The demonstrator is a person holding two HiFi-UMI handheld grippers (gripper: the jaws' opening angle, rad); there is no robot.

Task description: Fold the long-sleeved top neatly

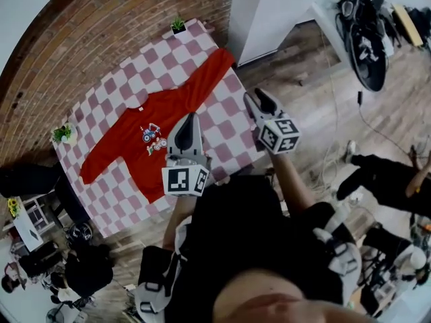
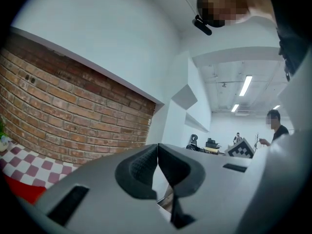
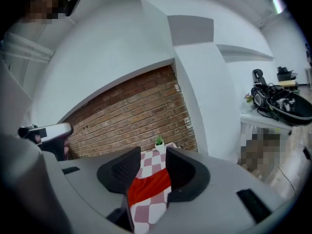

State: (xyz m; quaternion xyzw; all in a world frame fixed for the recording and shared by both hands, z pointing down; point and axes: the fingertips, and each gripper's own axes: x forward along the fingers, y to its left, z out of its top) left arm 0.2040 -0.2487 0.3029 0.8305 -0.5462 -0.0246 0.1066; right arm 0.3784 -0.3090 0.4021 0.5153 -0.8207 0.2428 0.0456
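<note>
Top: the red long-sleeved top [image 1: 131,143] lies spread flat, front up, on the table [image 1: 232,136], which has a pink-and-white checked cloth.
Top, sleeves: one sleeve [image 1: 214,66] runs out to the table's far right corner; the other reaches the left edge.
Top, print: a small coloured picture [image 1: 154,137] sits on the chest.
Left gripper: the left gripper [image 1: 191,118] is held over the near side of the table, with its tip above the top's near edge.
Left gripper, fingers: clenched together with nothing between them; the left gripper view shows only the brick wall [image 2: 63,116] beyond them.
Right gripper: the right gripper [image 1: 259,99] is held over the near right part of the table, beside the long sleeve.
Right gripper, fingers: released and standing apart, gripping nothing. The top and checked cloth show through the gap, further off.
Surroundings: two small potted plants stand on the table, one [image 1: 178,25] at the far corner and one [image 1: 62,134] at the left corner.
</note>
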